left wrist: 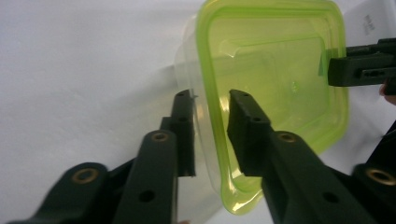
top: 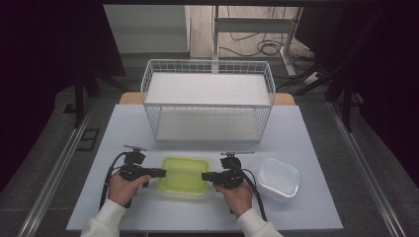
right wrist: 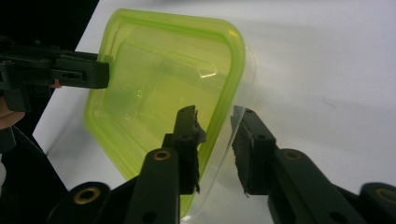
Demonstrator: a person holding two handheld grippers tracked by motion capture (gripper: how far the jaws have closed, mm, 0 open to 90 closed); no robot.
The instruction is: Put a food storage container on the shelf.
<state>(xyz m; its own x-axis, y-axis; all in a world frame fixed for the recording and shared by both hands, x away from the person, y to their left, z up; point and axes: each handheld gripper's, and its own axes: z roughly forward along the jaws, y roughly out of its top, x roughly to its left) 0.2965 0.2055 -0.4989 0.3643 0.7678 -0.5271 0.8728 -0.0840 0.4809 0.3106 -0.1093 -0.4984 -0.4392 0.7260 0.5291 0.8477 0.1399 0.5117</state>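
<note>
From the high view, the green-lidded container (top: 184,175) sits between the left gripper (top: 159,173) and right gripper (top: 207,176), likely light, thin and flexible; each gripper view adds what that hides: jaws straddling the lid's rim, not visibly clamped, best gripped there.

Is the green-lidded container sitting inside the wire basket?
No. The green-lidded container sits on the table in front of the wire basket, between both grippers.
</note>
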